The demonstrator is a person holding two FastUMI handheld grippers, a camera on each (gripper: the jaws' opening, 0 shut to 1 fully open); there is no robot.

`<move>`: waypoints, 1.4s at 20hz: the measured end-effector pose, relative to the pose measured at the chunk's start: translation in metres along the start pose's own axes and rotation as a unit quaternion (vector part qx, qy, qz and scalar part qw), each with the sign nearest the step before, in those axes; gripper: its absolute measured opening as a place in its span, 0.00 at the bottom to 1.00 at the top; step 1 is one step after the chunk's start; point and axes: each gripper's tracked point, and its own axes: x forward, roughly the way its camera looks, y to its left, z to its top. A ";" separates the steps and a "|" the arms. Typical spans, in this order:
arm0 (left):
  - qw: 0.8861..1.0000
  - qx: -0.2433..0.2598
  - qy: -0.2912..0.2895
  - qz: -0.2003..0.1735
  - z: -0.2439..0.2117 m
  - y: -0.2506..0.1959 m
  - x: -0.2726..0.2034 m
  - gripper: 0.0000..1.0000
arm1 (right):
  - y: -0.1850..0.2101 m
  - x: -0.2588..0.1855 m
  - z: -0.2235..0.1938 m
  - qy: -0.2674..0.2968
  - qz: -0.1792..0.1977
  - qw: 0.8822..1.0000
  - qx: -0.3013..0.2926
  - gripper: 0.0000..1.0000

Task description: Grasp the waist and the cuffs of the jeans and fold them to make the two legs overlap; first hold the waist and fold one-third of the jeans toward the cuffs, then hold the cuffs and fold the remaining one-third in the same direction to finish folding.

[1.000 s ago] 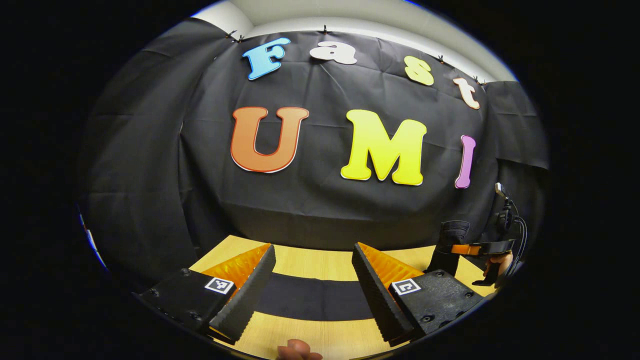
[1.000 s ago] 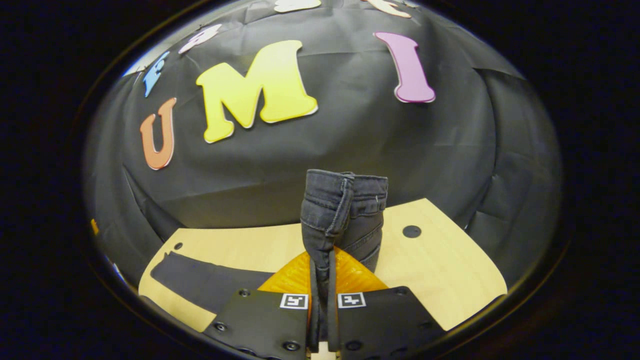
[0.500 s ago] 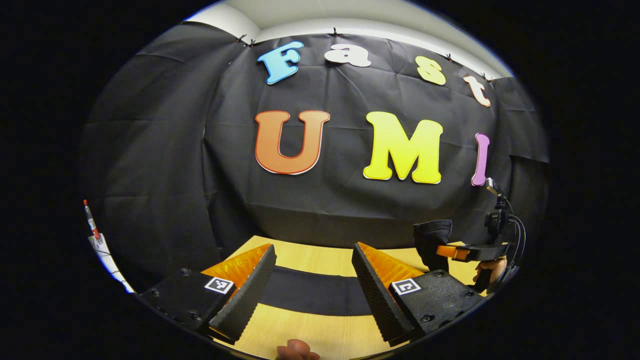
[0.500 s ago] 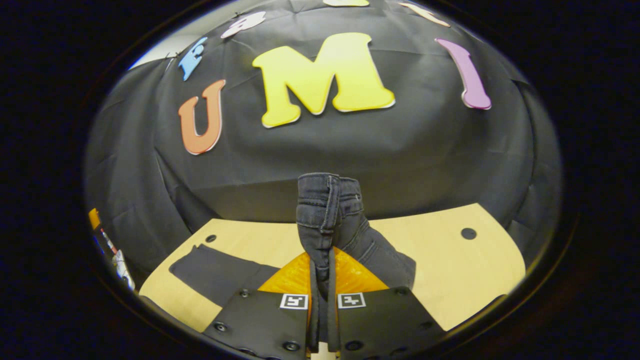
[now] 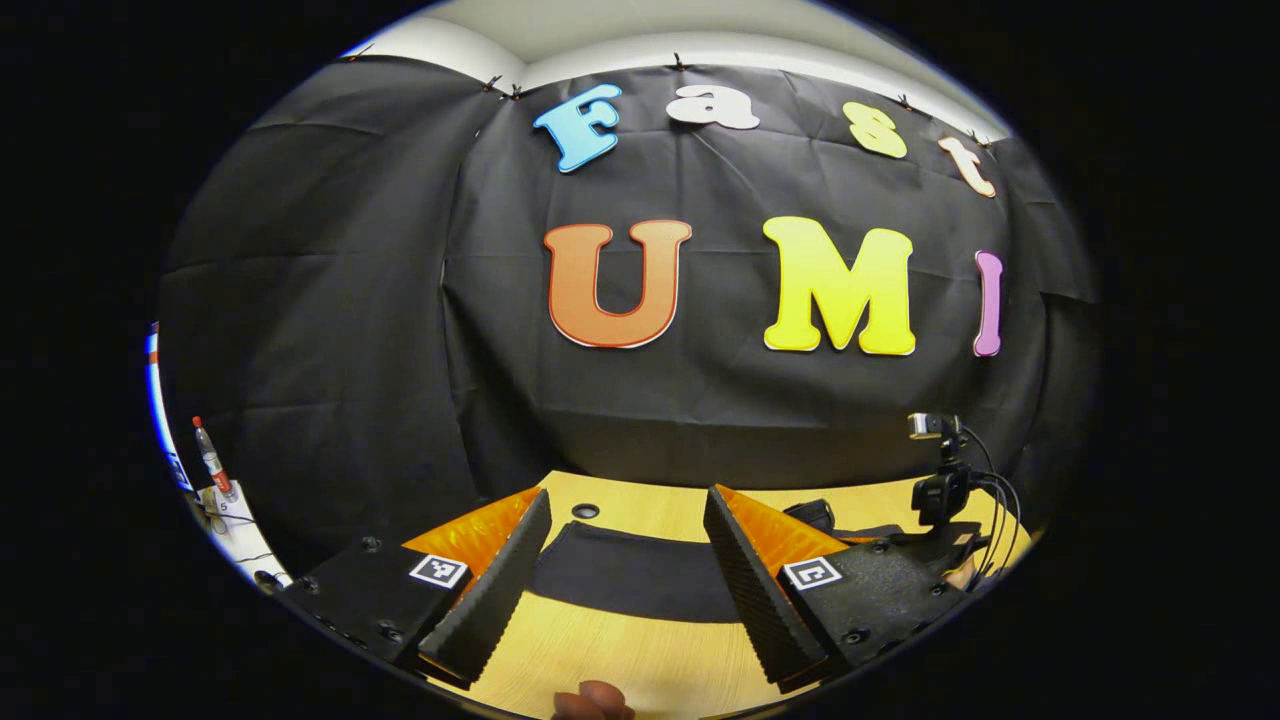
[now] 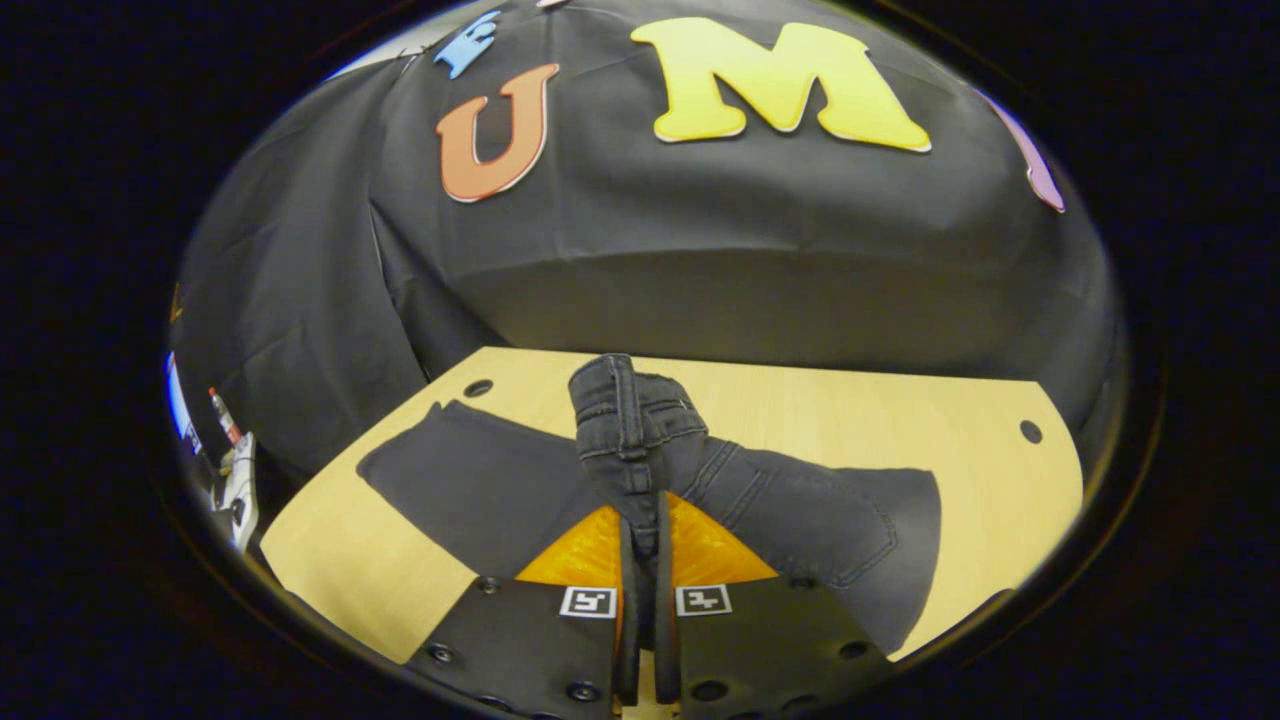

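Wooden tabletop (image 6: 420, 590) under both my grippers. My right gripper (image 6: 641, 560) is clamped tight on the waist (image 6: 612, 400) of the jeans (image 6: 790, 500), bunched upright above the jaws at frame centre. Legs run left-right across the frame, cuffs (image 6: 400, 465) toward mid-left. My left gripper (image 5: 625, 590) gapes wide, holding nothing, leg cloth lying crosswise just beyond it. Judgement: right carries the fold leftward.

The jeans (image 6: 770, 500) are dark, matt denim, coarse-woven with raised stitched seams at the waist. The bench (image 6: 900, 420) is pale wood-grain laminate, smooth with a soft sheen. The left tool (image 5: 620, 580) has ribbed, foam-like matt fingers (image 5: 745, 585).
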 end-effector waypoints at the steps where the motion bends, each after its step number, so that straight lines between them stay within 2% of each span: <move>1: 1.000 -0.004 -0.002 0.000 0.002 0.000 -0.001 0.99 | 0.003 0.002 -0.007 0.005 0.000 1.000 -0.005 0.12; 2: 1.000 -0.011 -0.003 0.000 0.004 0.002 -0.002 0.99 | 0.003 0.004 -0.011 0.009 -0.001 1.000 -0.011 0.07; 4: 1.000 -0.029 -0.001 -0.002 0.004 0.004 -0.002 0.99 | 0.006 0.010 -0.022 0.018 -0.001 1.000 -0.022 0.07; 6: 0.999 -0.041 -0.003 0.002 0.006 0.007 -0.002 0.99 | 0.019 0.014 -0.035 0.039 0.024 0.999 -0.009 0.14; 7: 0.999 -0.044 -0.004 0.004 0.008 0.009 -0.002 0.99 | 0.023 0.015 -0.042 0.050 0.028 0.998 -0.004 0.39; 8: 0.999 -0.044 -0.005 0.007 0.008 0.011 -0.003 0.98 | 0.025 0.015 -0.044 0.050 0.028 0.998 -0.004 0.28; 9: 0.999 -0.041 -0.006 0.010 0.008 0.015 -0.004 0.98 | 0.026 0.014 -0.040 0.046 0.032 0.998 -0.004 0.36; 10: 0.999 -0.039 -0.007 0.012 0.007 0.020 -0.004 0.99 | 0.034 0.011 -0.033 0.035 0.044 0.998 0.002 0.54; 14: 0.998 -0.058 0.004 0.013 -0.004 0.033 -0.004 0.99 | 0.038 0.001 -0.003 -0.014 0.038 0.999 -0.023 0.96; 18: 0.992 -0.117 0.041 0.009 -0.048 0.047 0.013 0.99 | 0.041 -0.026 0.039 -0.064 0.042 0.996 -0.037 0.99; 20: 0.982 -0.174 0.076 0.007 -0.081 0.054 0.022 0.99 | 0.034 -0.050 0.070 -0.105 0.038 0.993 -0.049 0.99; 22: 0.965 -0.242 0.100 -0.001 -0.106 0.059 0.033 0.99 | 0.024 -0.078 0.099 -0.144 0.029 0.988 -0.056 0.99; 23: 0.955 -0.275 0.111 -0.001 -0.119 0.063 0.041 0.99 | 0.020 -0.091 0.114 -0.163 0.027 0.985 -0.055 0.94; 24: 0.944 -0.305 0.123 0.001 -0.133 0.066 0.049 0.99 | 0.015 -0.106 0.129 -0.182 0.025 0.981 -0.054 0.99; 25: 0.934 -0.331 0.133 0.006 -0.150 0.072 0.059 0.99 | 0.009 -0.121 0.144 -0.201 0.019 0.978 -0.054 0.99; 26: 0.924 -0.355 0.143 0.015 -0.165 0.077 0.068 0.99 | 0.004 -0.137 0.160 -0.222 0.013 0.973 -0.054 0.94; 27: 0.912 -0.380 0.150 0.021 -0.178 0.081 0.075 0.99 | -0.002 -0.152 0.175 -0.240 0.008 0.969 -0.056 0.99; 28: 0.902 -0.402 0.153 0.023 -0.186 0.084 0.082 0.99 | -0.009 -0.166 0.187 -0.256 -0.001 0.965 -0.058 0.99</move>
